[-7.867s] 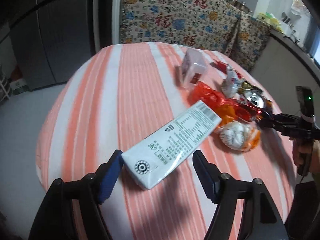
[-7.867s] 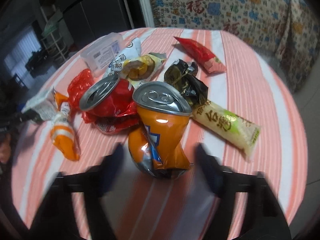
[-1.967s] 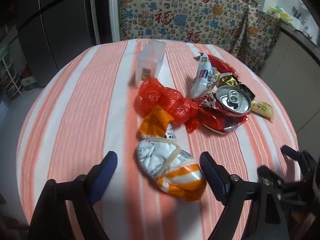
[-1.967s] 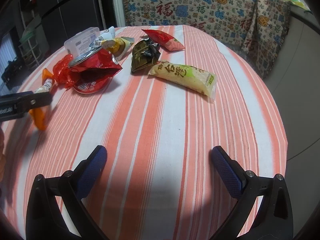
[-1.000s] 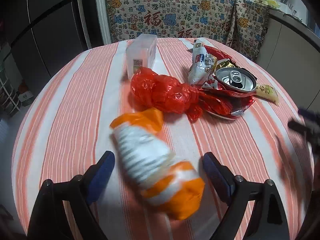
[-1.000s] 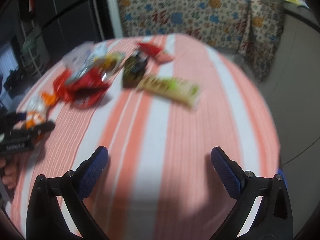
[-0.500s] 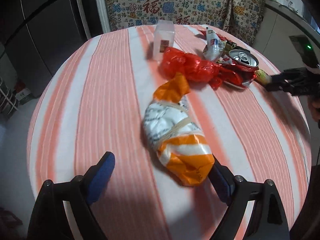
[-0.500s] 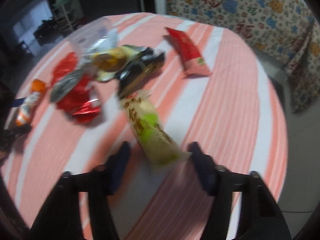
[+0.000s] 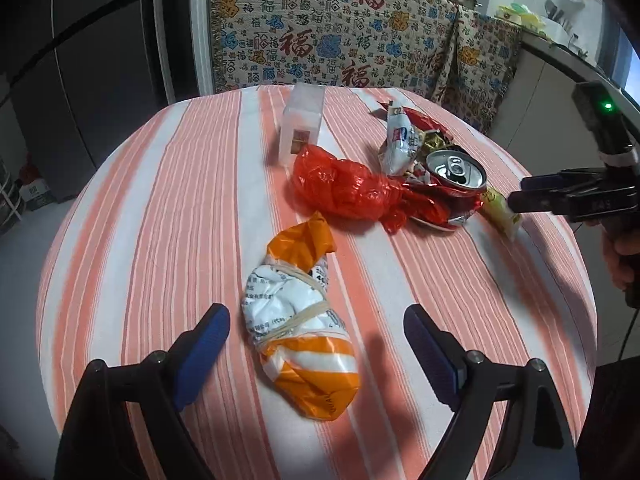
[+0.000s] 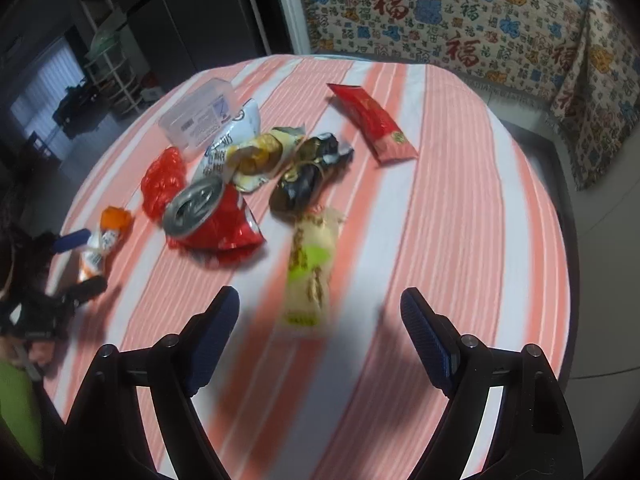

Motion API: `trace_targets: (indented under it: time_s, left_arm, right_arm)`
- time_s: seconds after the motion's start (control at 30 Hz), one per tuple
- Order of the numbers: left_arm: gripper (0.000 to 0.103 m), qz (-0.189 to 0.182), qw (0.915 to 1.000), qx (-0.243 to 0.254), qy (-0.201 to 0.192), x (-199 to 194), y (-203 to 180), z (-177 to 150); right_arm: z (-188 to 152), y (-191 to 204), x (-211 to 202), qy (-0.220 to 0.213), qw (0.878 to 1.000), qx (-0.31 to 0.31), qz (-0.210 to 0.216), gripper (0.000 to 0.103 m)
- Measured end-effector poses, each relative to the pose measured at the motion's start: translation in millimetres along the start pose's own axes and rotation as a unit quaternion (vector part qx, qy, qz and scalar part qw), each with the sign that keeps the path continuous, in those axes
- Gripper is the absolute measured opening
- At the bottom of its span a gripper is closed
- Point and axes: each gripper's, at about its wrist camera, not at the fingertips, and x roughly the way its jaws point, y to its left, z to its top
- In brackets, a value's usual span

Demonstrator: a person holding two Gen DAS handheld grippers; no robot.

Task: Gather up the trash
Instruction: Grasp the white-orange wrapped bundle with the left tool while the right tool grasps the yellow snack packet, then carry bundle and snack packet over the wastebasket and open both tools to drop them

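1. Trash lies in a loose cluster on the round striped surface (image 9: 168,208): a crushed red can (image 9: 454,186), a red plastic bag (image 9: 344,190), a clear plastic box (image 9: 301,128) behind them, and a red snack packet (image 10: 374,124) lying apart toward the far edge.
2. An orange-and-white wrapper bundle (image 9: 300,340) lies nearer the front edge, between the pads of the left claw (image 9: 316,350) but touching neither; the jaws stand wide apart.
3. A yellow-green snack packet (image 10: 310,272), blurred, lies just ahead of the right claw (image 10: 320,322). Its jaws have just been opening; nothing is gripped and the pads are clear of the packet.
4. Open room: bare cloth left of the cluster and along the right edge of the surface.
5. Both claws point steeply down at the surface. In the left wrist view a hand (image 9: 622,252) at the right rim holds the right claw's handle, its tips by the packet.
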Motion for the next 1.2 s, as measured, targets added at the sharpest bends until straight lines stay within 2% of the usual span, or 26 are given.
trace_targets:
  time_s: [0.03,0.07,0.13,0.17,0.2,0.23,0.5,0.7,0.83,0.9,1.0,1.2]
  left_arm:
    - [0.081,0.002,1.0000,-0.003,-0.001,0,2,-1]
    - [0.066,0.002,1.0000,-0.006,0.000,2,5,-1]
    - [0.053,-0.006,0.9998,-0.019,0.007,5,11,-1]
    - [0.052,-0.012,0.9996,-0.025,0.005,4,13,-2]
    - [0.052,-0.017,0.9994,-0.031,0.002,2,16,-3]
    - [0.051,-0.021,0.9991,-0.036,-0.001,1,17,-4]
    - [0.050,-0.084,0.9956,-0.040,-0.007,-9,-5,-6]
    - [0.050,-0.111,0.9937,-0.006,0.008,-7,-67,-8]
    - [0.050,-0.129,0.9912,0.028,0.013,-11,-125,-8]
    - [0.050,-0.141,0.9889,0.043,0.013,-12,-154,-3]
    - [0.050,-0.165,0.9839,0.065,0.015,-10,-202,9]
    - [0.050,-0.207,0.9710,0.116,0.028,8,-303,30]
  right_arm:
    - [4,4,7,0.004,1.000,-0.006,-0.010,0.080]
    - [4,11,11,0.007,1.000,-0.011,-0.016,0.074]
    - [5,17,23,0.017,0.999,-0.020,-0.021,0.065]
    - [4,18,26,0.021,0.999,-0.021,-0.022,0.051]
    - [3,17,29,0.024,0.999,-0.021,-0.024,0.024]
    - [-3,17,26,0.018,0.999,-0.019,-0.025,0.021]
    - [-61,8,-32,-0.016,1.000,0.011,0.022,0.017]
    - [-103,-32,-53,-0.027,0.994,0.086,0.058,0.017]
    - [-124,-61,-80,-0.055,0.989,0.123,0.062,0.017]
    - [-132,-80,-97,-0.070,0.986,0.141,0.057,0.017]
    - [-147,-116,-121,-0.089,0.981,0.171,0.024,0.017]
    - [-193,-191,-147,-0.091,0.962,0.255,-0.043,0.017]
